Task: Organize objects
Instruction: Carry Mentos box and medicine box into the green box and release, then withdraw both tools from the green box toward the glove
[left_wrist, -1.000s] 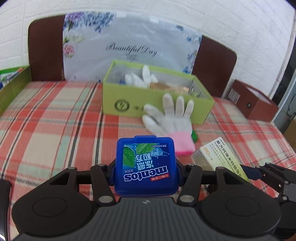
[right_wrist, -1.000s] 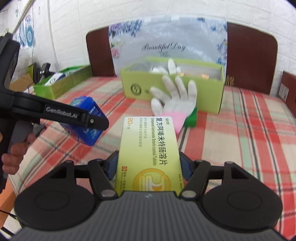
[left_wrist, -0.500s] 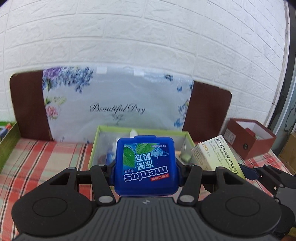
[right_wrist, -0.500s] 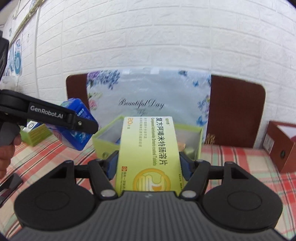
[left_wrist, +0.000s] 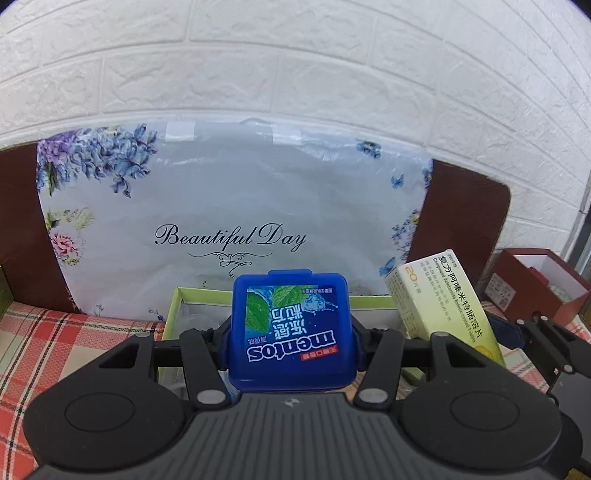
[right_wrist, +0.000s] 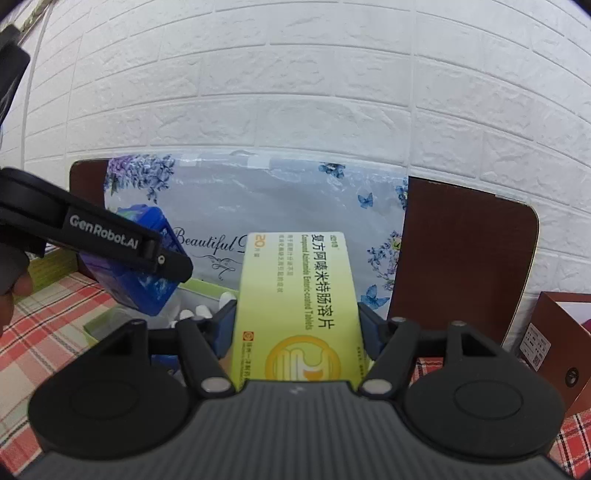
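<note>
My left gripper (left_wrist: 291, 332) is shut on a blue Mentos box (left_wrist: 290, 332), held above the near edge of the green open box (left_wrist: 192, 295). My right gripper (right_wrist: 297, 314) is shut on a yellow tablet carton (right_wrist: 299, 302), held beside it over the same green box (right_wrist: 207, 286). The carton also shows in the left wrist view (left_wrist: 443, 299), and the Mentos box in the right wrist view (right_wrist: 140, 273). White glove fingertips (right_wrist: 195, 312) show inside the green box. The box's contents are mostly hidden.
A floral "Beautiful Day" bag (left_wrist: 236, 221) leans on a brown headboard (right_wrist: 461, 258) behind the green box. A maroon box (left_wrist: 535, 284) sits at the right. A second green box (right_wrist: 48, 269) lies at the left. The plaid cloth (left_wrist: 55, 343) covers the surface.
Both grippers have risen and moved forward toward the green box, each still holding its item. The white glove in front of the box has dropped out of view.
</note>
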